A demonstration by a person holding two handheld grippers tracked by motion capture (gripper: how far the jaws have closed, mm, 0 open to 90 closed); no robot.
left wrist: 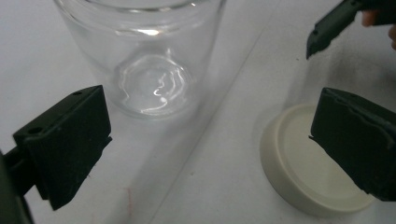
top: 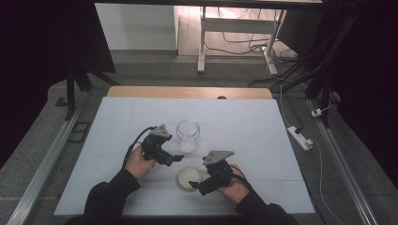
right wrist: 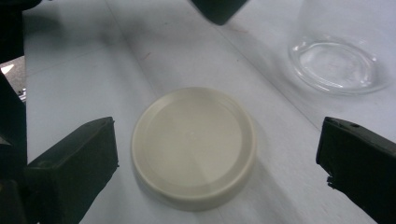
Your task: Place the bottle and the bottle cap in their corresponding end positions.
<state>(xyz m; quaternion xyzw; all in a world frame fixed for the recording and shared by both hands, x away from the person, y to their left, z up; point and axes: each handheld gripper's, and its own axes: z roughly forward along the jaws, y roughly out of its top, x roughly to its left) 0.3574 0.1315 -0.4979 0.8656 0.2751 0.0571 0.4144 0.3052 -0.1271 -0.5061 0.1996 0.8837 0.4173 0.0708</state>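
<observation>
High view: on the white tabletop [top: 244,126] a clear glass jar [top: 188,133] stands upright, with a cream lid [top: 188,177] lying flat just in front of it. The left tongs [top: 177,158] point between them; the right tongs [top: 195,185] sit at the lid's edge.

Left gripper view: jaws spread wide, gripping nothing, jar [left wrist: 149,60] ahead, lid [left wrist: 303,163] beside it.

Right gripper view: jaws wide apart, empty, the lid [right wrist: 194,145] between them, untouched
</observation>
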